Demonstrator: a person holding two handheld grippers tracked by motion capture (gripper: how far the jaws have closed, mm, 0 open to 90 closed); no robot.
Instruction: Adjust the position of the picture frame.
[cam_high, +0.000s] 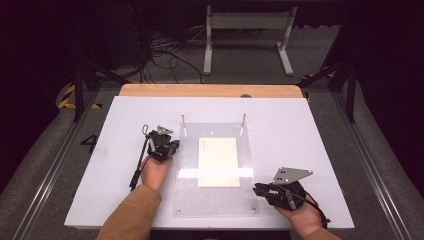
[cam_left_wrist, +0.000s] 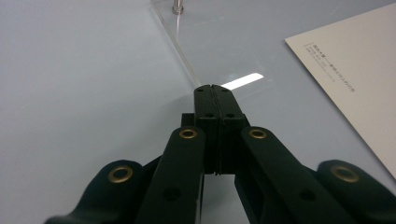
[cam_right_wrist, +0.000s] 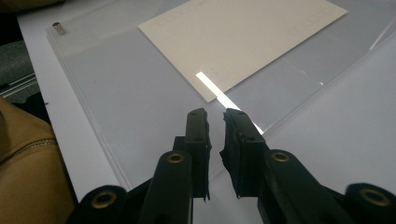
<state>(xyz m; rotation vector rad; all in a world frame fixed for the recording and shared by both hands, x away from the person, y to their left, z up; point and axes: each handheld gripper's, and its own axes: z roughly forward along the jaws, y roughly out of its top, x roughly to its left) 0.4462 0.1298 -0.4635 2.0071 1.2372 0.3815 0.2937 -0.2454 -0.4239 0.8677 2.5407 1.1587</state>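
left tool (cam_left_wrist: 213, 88) sitting jaws together at clear sheet (cam_high: 187, 190) left edge | right tool (cam_right_wrist: 215, 114) hovering slightly apart near card (cam_high: 218, 161) corner

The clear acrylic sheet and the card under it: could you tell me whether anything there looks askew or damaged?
Nothing stands out. The clear acrylic sheet lies flat and square on the white board, and the cream card sits straight, without visible creases. The left gripper is shut at its left edge; the right gripper, slightly open, at its right.
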